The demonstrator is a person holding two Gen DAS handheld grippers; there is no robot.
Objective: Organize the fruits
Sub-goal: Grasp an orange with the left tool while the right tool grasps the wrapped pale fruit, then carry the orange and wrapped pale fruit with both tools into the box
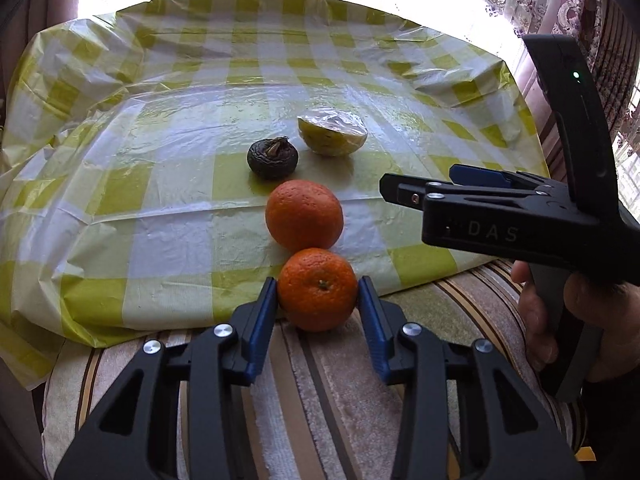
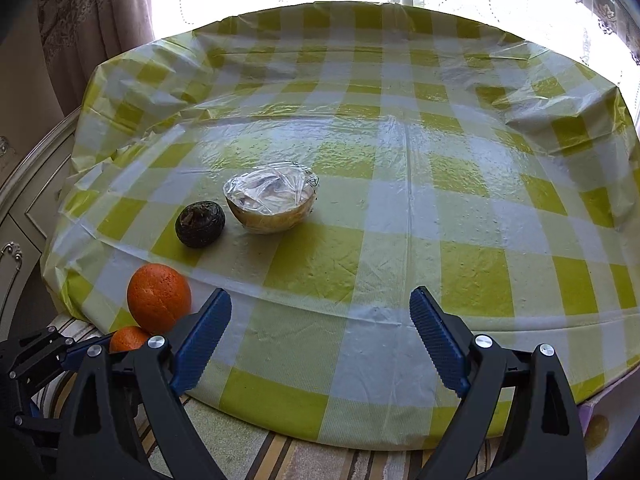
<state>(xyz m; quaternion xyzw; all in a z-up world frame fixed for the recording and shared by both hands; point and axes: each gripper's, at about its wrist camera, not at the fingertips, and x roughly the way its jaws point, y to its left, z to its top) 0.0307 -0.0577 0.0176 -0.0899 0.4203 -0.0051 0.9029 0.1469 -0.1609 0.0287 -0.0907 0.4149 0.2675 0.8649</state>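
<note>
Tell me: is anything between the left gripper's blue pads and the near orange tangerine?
Nothing visible. The left gripper has its blue pads on either side of the near orange tangerine, at or nearly touching its skin. The second orange tangerine sits just behind it on the checked tablecloth, beyond the pads.

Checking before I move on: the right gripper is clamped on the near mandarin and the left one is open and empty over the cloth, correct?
Sides are swapped. In the left wrist view the left gripper is shut on the near mandarin; in the right wrist view the right gripper is open and empty over the checked cloth.
</note>
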